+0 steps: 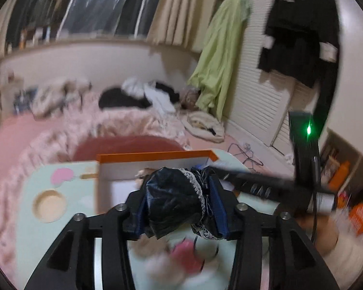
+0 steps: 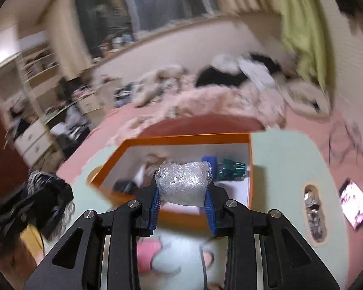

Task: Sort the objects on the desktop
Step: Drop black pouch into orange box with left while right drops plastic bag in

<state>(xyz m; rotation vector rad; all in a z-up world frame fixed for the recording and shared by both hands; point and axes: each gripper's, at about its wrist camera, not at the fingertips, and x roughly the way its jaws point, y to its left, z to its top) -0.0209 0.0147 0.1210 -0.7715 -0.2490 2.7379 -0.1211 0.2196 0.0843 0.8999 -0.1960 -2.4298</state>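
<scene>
Sorting partly done: two items are held above the counter, neither yet placed in the box.

A black lace-trimmed bundle [image 1: 174,198] is pinched by the left gripper [image 1: 179,203], and a clear plastic wad [image 2: 184,181] by the right gripper [image 2: 183,193], both near the orange-rimmed box [image 2: 181,138] at the far edge of the counter [image 2: 285,169]. Several things, a teal toy car [image 2: 232,169] among them, are already inside; blurred pink items [image 2: 147,253] by the near edge are judged left to sort.

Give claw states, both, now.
Left claw: shut on crumpled black fabric bundle with lace trim.
Right claw: shut on clear crinkled plastic wad.
</scene>
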